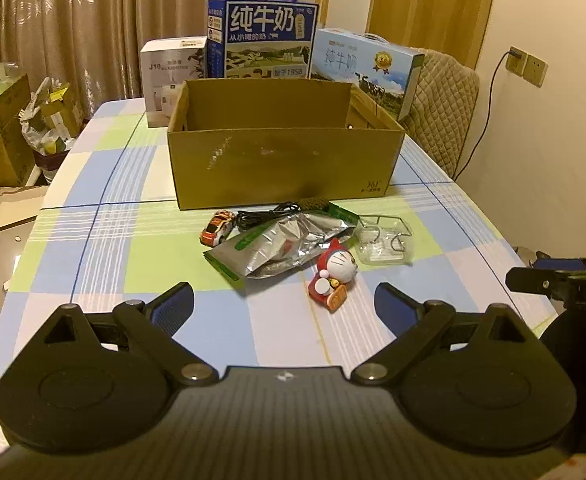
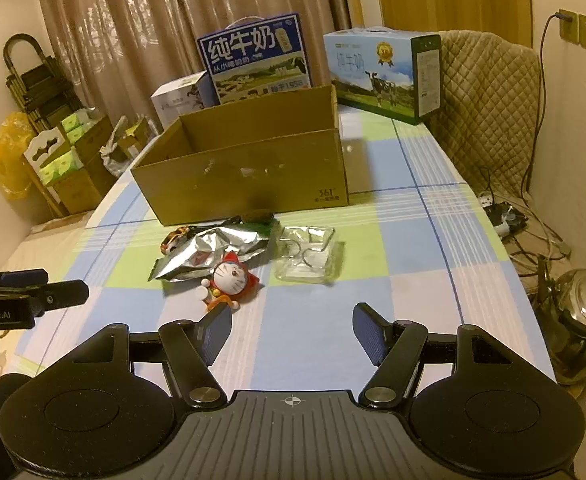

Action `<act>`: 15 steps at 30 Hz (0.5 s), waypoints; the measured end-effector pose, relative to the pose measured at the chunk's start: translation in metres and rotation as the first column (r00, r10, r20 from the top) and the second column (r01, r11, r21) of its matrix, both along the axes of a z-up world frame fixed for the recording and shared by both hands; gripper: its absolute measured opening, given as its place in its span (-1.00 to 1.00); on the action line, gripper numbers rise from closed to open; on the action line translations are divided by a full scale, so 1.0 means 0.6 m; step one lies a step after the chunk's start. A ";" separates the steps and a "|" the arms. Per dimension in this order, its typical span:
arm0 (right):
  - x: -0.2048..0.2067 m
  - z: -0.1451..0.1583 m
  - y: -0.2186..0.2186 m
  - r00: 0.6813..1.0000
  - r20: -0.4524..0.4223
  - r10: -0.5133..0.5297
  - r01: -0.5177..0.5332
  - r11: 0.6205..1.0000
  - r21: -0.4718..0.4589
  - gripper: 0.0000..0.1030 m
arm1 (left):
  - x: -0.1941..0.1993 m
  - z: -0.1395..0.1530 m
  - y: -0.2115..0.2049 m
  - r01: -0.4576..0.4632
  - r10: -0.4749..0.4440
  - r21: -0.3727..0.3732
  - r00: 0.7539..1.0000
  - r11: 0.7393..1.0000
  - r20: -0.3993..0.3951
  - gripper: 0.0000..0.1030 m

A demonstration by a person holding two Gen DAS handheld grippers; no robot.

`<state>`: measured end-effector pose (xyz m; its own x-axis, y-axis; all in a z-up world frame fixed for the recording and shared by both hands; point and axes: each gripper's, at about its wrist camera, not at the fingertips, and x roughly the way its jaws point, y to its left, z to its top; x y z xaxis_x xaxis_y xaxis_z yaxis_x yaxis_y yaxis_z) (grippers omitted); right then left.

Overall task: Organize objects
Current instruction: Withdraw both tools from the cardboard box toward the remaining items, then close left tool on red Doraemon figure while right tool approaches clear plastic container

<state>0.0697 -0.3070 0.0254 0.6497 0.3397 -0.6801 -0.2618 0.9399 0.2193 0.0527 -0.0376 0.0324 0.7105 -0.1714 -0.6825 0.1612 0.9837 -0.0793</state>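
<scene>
Toys (image 1: pixel 335 274) on checked tablecloth (image 1: pixel 133 248) — curtains (image 1: pixel 93 20) behind

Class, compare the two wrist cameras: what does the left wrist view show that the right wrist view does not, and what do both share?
Only the left wrist view shows the black cable and the whole toy car. Only the right wrist view shows the metal kettle and the folding cart. Both show the cardboard box, foil bag, cat figurine, clear tray and open fingers.
</scene>
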 end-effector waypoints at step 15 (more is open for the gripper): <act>0.028 -0.024 -0.009 0.999 -0.027 -0.025 0.025 1.000 -0.002 0.25 | 0.028 -0.036 -0.024 0.055 -0.055 0.010 0.998 0.998 -0.044 0.84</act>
